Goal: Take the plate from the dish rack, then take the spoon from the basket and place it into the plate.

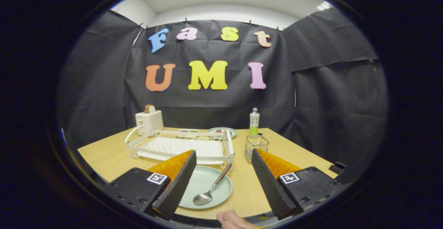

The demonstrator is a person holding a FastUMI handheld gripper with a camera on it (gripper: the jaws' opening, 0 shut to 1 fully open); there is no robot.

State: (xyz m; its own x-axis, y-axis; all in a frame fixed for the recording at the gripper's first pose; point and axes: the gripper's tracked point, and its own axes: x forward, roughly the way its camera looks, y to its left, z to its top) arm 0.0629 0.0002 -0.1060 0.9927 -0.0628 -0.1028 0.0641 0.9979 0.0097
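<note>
Pale green plate (207,180) on worktop (110,152) between my tongs (221,201), spoon (211,189) in it; tongs wide, empty. Task looks done.

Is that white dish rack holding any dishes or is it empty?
Empty: the dish rack holds nothing; the plate with the spoon lies on the table between the open gripper fingers.

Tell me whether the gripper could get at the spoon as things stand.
Probably yes. The gripper is open, and the spoon lies in the plate between its fingers, with nothing over it. Its handle leans on the plate's rim near the dish rack.
</note>
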